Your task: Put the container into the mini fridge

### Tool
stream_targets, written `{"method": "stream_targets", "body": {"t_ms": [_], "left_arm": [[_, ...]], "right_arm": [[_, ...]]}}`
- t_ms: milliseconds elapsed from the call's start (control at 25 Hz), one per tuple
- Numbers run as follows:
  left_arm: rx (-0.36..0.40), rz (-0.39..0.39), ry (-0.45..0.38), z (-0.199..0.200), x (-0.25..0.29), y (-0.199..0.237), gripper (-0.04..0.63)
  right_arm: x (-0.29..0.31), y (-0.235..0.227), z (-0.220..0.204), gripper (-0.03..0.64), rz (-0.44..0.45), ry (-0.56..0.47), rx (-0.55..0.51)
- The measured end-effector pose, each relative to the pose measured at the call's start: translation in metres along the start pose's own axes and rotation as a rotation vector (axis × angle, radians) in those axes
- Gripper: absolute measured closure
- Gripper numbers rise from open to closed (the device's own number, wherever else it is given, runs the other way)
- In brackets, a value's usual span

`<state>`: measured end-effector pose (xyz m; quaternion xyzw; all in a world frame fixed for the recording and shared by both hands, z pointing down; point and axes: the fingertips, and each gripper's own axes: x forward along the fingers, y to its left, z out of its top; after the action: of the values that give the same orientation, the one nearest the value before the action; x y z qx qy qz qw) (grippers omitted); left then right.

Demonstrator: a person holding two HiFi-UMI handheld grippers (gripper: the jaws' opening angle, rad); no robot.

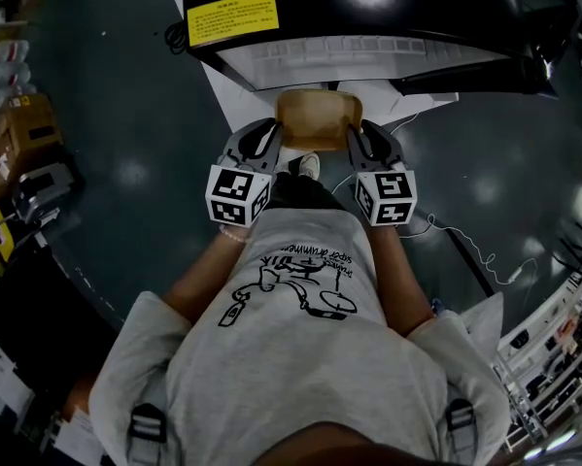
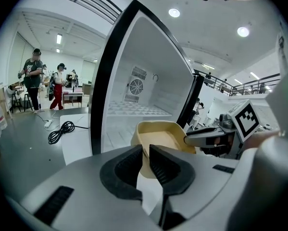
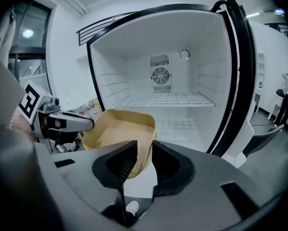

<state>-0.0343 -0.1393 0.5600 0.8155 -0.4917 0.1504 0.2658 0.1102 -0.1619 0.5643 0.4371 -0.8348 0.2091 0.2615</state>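
From above, the head view shows a tan, round-cornered plastic container (image 1: 315, 116) held in the air between the left gripper (image 1: 274, 146) and the right gripper (image 1: 355, 146), just in front of a black mini fridge (image 1: 388, 8) with a yellow label on its top. From this height the fridge's inside is almost wholly hidden under that top, its back is cut off by the frame, and the jaw tips are hard to tell from the container's sides. The person's grey printed T-shirt (image 1: 300, 348) covers the floor below. The left gripper view looks along its own jaws, which pinch the container's near wall, one pad inside and one outside; past it stand the fridge's white compartment and open door, the other gripper on the far rim, a coiled black cable (image 2: 61, 131) on the floor and distant people. The right gripper view likewise shows its jaws clamped on the container's wall, and gives the plainest look into the fridge: a round fan grille (image 3: 159, 75) on the back wall and a white wire shelf (image 3: 170, 100), with the container in front of the opening. A white shoe (image 3: 131, 207) shows below its jaws.
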Motion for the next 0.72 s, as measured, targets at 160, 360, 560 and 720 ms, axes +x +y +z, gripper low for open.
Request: {"method": "stream_targets", "body": {"t_ms": [160, 360, 560, 720], "left_arm": [[-0.008, -0.007, -0.010, 0.006, 0.001, -0.004, 0.538], [-0.016, -0.006, -0.023, 0.015, 0.002, -0.005, 0.538], [-0.021, -0.011, -0.042, 0.025, 0.003, -0.007, 0.537], [-0.020, -0.015, -0.060, 0.034, 0.006, -0.007, 0.537]], "right_arm": [[-0.003, -0.005, 0.007, 0.509, -0.008, -0.010, -0.002], [-0.005, -0.008, 0.016, 0.509, -0.012, -0.021, -0.003], [-0.006, -0.012, 0.026, 0.509, -0.019, -0.037, -0.004], [-0.005, -0.015, 0.035, 0.509, -0.021, -0.053, -0.007]]}}
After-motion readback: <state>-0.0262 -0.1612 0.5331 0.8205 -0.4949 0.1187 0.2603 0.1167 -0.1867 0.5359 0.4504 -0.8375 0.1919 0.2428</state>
